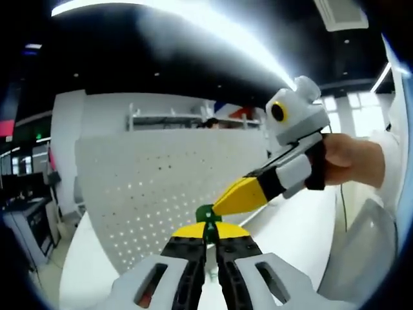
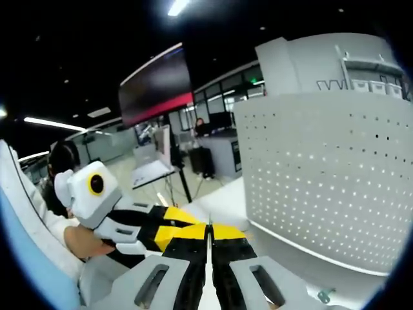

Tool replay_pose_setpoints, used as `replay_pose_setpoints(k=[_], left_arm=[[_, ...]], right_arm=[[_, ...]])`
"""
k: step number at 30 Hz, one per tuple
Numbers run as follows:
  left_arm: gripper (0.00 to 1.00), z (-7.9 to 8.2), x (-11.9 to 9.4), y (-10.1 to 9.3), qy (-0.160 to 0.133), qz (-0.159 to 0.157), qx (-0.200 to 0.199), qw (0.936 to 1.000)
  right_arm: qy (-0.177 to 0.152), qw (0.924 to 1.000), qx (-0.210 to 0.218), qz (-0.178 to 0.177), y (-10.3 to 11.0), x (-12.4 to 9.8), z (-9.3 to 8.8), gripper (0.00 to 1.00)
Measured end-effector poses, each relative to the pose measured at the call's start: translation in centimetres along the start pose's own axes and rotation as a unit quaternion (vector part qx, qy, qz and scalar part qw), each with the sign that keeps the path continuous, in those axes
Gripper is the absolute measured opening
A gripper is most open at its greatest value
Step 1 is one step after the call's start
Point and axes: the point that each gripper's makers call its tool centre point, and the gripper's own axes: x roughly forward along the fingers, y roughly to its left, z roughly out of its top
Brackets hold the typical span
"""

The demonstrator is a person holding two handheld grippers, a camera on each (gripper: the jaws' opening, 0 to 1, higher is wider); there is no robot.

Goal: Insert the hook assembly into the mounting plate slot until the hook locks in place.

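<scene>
Jaws of the left gripper [image 1: 211,234] rise from the bottom of the left gripper view, yellow tips pressed close together with a small green hook piece [image 1: 205,214] pinched just at their ends. The right gripper [image 1: 222,205] comes in from the right of that view, its yellow tip touching or just beside the green piece; a hand [image 1: 345,158] in a white sleeve [image 1: 395,148] holds its grey body. Beyond the tips stands a white perforated panel [image 1: 161,187], upright on a white table [image 1: 297,232], well short of contact with the green piece as far as can be told.

In the right gripper view, the right gripper [image 2: 208,234] has its jaws narrow, tips nearly shut; whether anything sits between them cannot be told. The left gripper [image 2: 169,226] lies just left of these tips, held by a hand [image 2: 84,242]. A small greenish part [image 2: 324,296] lies on the table [image 2: 219,200] at lower right. The perforated panel [image 2: 329,168] stands to the right, farther off. Far back: desks, a dark hanging screen [image 2: 155,87], ceiling strip lights [image 2: 179,8].
</scene>
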Motion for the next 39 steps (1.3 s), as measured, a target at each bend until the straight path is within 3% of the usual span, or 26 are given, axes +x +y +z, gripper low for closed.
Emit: replay_pose_setpoints(k=[24, 39], left_arm=[[0.04, 0.6, 0.2, 0.1, -0.009, 0.004, -0.002, 1.0000], [0.04, 1.8, 0.0, 1.6, -0.014, 0.015, -0.003, 0.9998]], right_arm=[[-0.019, 0.9995, -0.025, 0.002, 0.1, -0.6, 0.9, 0.00], [-0.049, 0.9978, -0.033, -0.029, -1.2, -2.6, 2.3, 0.11]])
